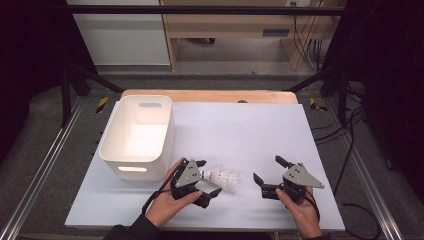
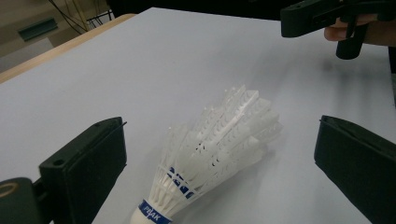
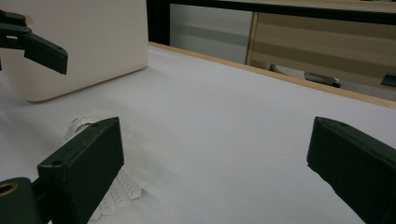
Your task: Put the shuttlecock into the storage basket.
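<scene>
A white bin point(image 1: 136, 135) stands on the bench point(image 1: 240, 125) at about ten o'clock from the shuttlecock point(image 1: 222, 177), just beside the left hand point(image 1: 167, 197); nothing lies between claw and shuttlecock. The left claw point(image 1: 207, 177) points toward three o'clock, jaws wide, straddling the shuttlecock's cork end without touching. The right claw point(image 1: 267, 170) sits at three o'clock of the feathers, near them, aimed toward nine o'clock, jaws wide and holding nothing. The bin looks empty inside.
</scene>
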Demonstrator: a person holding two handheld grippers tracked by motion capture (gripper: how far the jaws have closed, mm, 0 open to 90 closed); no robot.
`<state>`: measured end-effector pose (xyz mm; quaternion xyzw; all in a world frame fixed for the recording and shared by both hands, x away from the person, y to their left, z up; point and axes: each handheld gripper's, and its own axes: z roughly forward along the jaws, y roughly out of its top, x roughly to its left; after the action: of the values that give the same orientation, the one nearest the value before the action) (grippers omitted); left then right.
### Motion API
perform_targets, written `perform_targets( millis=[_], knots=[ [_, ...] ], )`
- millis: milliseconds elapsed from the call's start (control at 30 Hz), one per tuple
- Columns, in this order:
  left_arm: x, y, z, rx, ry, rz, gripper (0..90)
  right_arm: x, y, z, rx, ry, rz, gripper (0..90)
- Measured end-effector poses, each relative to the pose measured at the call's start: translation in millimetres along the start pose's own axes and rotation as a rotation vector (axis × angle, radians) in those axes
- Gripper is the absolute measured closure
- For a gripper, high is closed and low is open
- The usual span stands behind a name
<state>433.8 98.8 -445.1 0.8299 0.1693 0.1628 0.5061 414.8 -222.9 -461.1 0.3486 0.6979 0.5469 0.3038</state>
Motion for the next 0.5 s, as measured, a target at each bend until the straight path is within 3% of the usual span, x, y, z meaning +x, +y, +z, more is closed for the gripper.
perform_targets(
  millis=[500],
  knots=[
    [2.8, -0.5, 5.4, 0.028, -0.012, 0.029, 2.4, -0.7, 0.2, -0.6, 0.0, -0.001, 0.003, 4.0]
  ],
)
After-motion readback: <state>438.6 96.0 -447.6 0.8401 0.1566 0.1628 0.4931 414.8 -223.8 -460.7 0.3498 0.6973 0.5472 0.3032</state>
